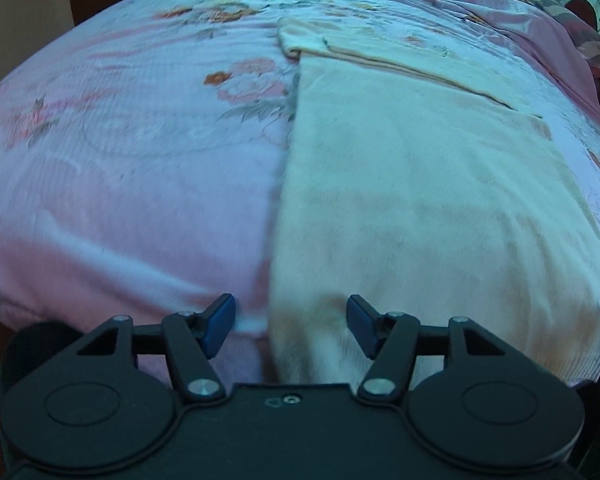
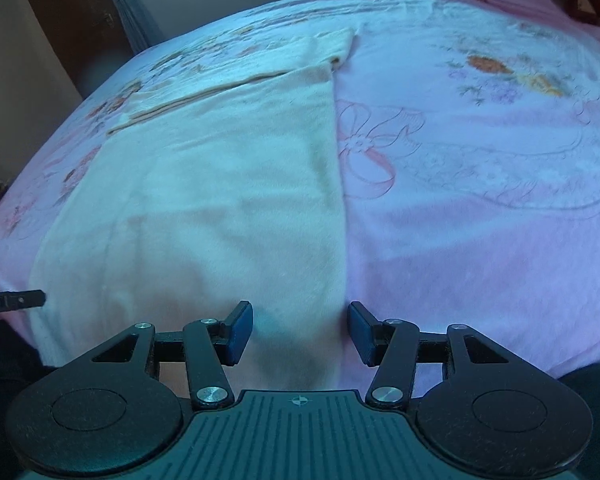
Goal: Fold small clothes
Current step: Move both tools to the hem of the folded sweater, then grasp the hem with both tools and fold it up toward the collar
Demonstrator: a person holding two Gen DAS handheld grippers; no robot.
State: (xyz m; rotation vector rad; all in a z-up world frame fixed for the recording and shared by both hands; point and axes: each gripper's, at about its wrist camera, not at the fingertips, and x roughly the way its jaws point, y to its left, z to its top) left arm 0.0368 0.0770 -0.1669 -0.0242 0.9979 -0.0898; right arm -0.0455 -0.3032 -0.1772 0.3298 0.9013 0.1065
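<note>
The left claw [image 1: 291, 325], its blue pads [image 1: 219, 326] spread wide and gripping nothing, hangs low over the near edge of a bed, straddling the left border of a cream garment [image 1: 412, 184] laid flat on a pink floral bedspread [image 1: 132, 152]. One pad sits above bare bedspread, the other above the cream cloth. The right claw [image 2: 300, 332] is likewise spread apart and empty, poised over the garment's [image 2: 220, 192] right border at the near edge of the bed, with the pink bedspread [image 2: 480, 200] and its printed ribbon bow [image 2: 364, 148] stretching away to the right. The garment runs lengthwise from the near edge toward the far side of the bed, where a folded-over band [image 1: 380, 56] crosses its top and ends short of the garment's outer corner; the same fold [image 2: 236, 76] shows in the right wrist view. A rumpled pink sheet [image 1: 540, 36] is heaped along the far right of the bed in the left wrist view. A dark tip of the other tool [image 2: 20, 300] pokes in at the left edge of the right wrist view, just at the garment's near corner. Both views are softly blurred and tinted blue
</note>
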